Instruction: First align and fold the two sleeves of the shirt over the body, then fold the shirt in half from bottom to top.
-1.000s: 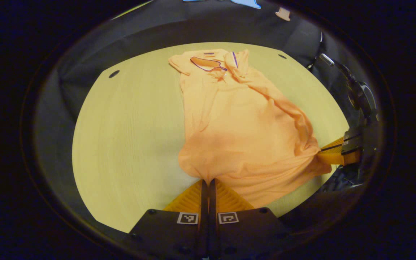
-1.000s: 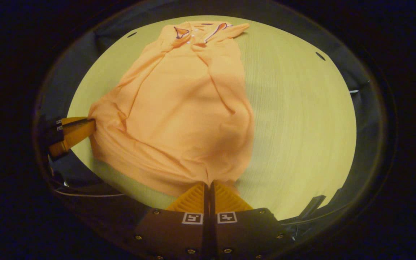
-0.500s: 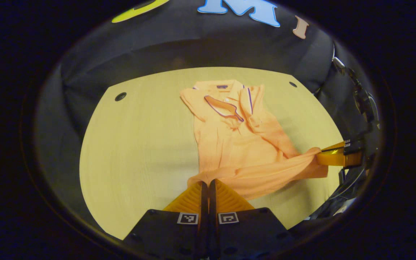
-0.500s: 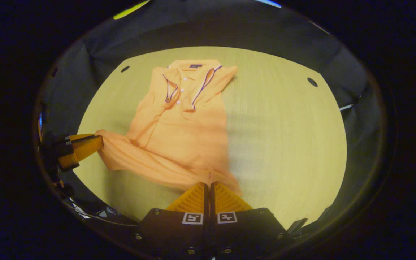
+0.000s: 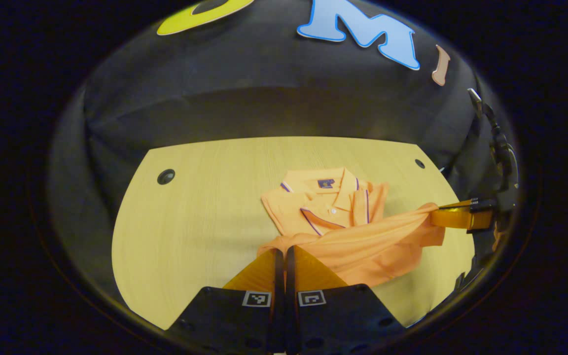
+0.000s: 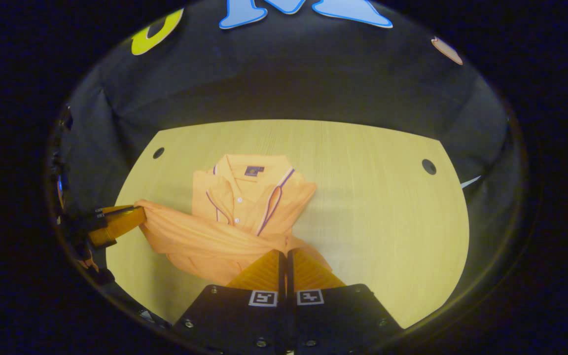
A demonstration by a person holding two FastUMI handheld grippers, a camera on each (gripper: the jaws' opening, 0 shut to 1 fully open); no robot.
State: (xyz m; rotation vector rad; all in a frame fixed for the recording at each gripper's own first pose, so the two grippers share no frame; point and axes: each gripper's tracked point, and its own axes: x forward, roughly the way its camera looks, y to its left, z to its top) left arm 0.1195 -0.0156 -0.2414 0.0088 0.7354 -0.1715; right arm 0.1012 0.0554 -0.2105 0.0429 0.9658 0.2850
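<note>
Nearest, the left gripper (image 5: pixel 284 252) is pinched closed on one bottom corner of the orange short-sleeved polo shirt (image 5: pixel 348 231), and the right gripper (image 6: pixel 284 254) is likewise clamped on the other corner. The hem is held lifted between them above the pale wooden table (image 6: pixel 372 207). Farther off, the purple-trimmed collar (image 6: pixel 249 190) lies flat. For a clean fold, the hem should be kept taut and level, and both corners laid together just below the collar.
</note>
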